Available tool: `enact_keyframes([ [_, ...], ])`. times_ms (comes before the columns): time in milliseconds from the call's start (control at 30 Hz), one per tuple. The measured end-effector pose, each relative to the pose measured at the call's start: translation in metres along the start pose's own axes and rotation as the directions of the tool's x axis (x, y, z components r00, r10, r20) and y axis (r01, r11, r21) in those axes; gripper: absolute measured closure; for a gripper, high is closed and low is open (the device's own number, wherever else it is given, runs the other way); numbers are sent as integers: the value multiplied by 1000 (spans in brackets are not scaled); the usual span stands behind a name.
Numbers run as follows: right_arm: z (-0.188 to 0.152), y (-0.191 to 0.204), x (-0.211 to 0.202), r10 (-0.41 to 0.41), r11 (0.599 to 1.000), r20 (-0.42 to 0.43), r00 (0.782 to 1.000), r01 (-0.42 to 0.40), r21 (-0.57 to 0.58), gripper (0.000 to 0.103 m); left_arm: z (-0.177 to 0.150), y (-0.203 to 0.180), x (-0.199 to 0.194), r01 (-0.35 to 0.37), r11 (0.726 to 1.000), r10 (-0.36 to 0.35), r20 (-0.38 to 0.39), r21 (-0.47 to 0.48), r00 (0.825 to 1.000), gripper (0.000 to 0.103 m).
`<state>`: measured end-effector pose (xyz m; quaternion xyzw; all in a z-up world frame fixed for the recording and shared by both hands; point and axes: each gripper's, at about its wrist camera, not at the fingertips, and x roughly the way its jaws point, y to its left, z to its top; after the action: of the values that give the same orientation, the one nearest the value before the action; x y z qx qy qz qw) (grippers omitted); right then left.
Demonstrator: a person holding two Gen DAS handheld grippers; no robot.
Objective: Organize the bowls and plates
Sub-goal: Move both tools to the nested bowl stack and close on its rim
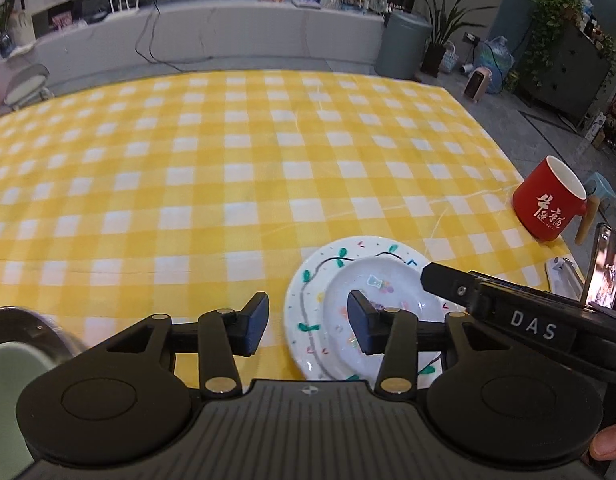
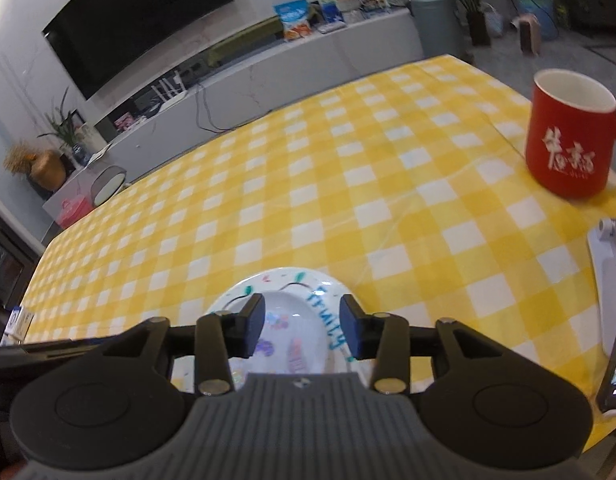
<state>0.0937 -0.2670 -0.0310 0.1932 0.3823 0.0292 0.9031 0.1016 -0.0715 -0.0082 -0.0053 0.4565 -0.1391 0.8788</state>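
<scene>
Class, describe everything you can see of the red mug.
The red mug looks glazed ceramic, with a white inside and white brush lettering on its side. It stands upright, apparently empty, near the right edge of the yellow checked tablecloth. Its handle looks wooden. Nothing but the cloth touches it.

Two stacked plates [image 1: 308,292], one red mug [image 1: 547,200], one phone [image 1: 605,272].
</scene>
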Motion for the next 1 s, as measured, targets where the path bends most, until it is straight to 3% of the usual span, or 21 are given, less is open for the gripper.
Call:
enact_keyframes([
  [233,-9,32,-14,59,997,13,998,-58,-58,50,-11,21,-42,-54,998,52,94,14,994,46],
  [433,-19,65,-31,70,993,51,996,-65,-97,36,-16,48,-80,-68,998,70,172,-15,983,43],
  [533,-25,78,-41,62,994,89,994,-54,-91,32,-18,62,-95,-79,996,88,209,-50,974,39],
  [567,-27,82,-45,47,996,99,994,-39,-77,20,-20,66,-99,-83,995,94,221,-60,971,39],
  [600,-31,84,-49,35,998,118,992,-29,-56,15,-21,70,-104,-96,993,110,237,-69,965,39],
  [700,-39,93,-57,55,998,139,989,-52,-23,13,-27,77,-115,-177,982,187,281,-63,941,37],
  [833,-47,110,-57,100,995,94,991,-101,10,13,-32,92,-124,-205,972,230,281,-116,932,33],
  [1000,-58,138,-53,121,993,47,992,-121,6,13,-40,121,-130,-228,957,266,228,-180,937,32],
])
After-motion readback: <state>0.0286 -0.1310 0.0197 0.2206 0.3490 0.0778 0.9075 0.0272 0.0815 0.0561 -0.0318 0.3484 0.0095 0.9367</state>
